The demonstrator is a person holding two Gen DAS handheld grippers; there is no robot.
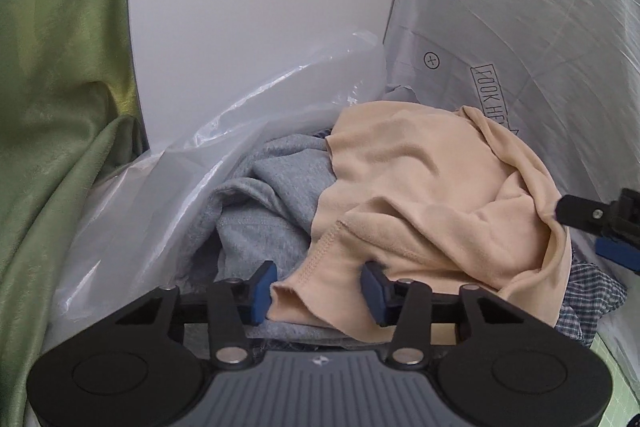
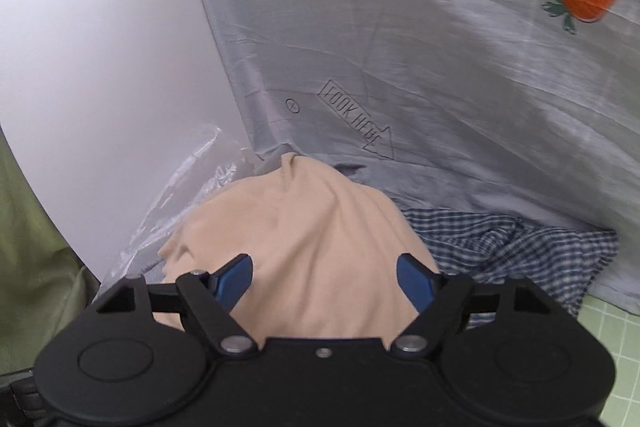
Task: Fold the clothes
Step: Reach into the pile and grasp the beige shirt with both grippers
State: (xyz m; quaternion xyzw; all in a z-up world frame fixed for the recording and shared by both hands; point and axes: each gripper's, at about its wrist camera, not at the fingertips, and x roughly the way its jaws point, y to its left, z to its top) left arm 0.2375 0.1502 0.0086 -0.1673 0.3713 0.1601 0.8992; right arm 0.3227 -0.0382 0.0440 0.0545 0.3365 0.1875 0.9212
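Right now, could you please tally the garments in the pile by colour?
Beige: 1, the beige top lying on the heap.
Grey: 1, the grey sweatshirt beneath it.
Blue-and-white check: 1, the checked shirt at the side.
Total: 3 garments visible.

A green curtain [image 1: 60, 107] hangs at the left beside a white panel [image 1: 260, 7]. Crinkled clear plastic sheeting [image 1: 240, 131] lies below the panel. A grey sheet [image 2: 440, 47] printed with a carrot [image 2: 588, 3] drapes to the right
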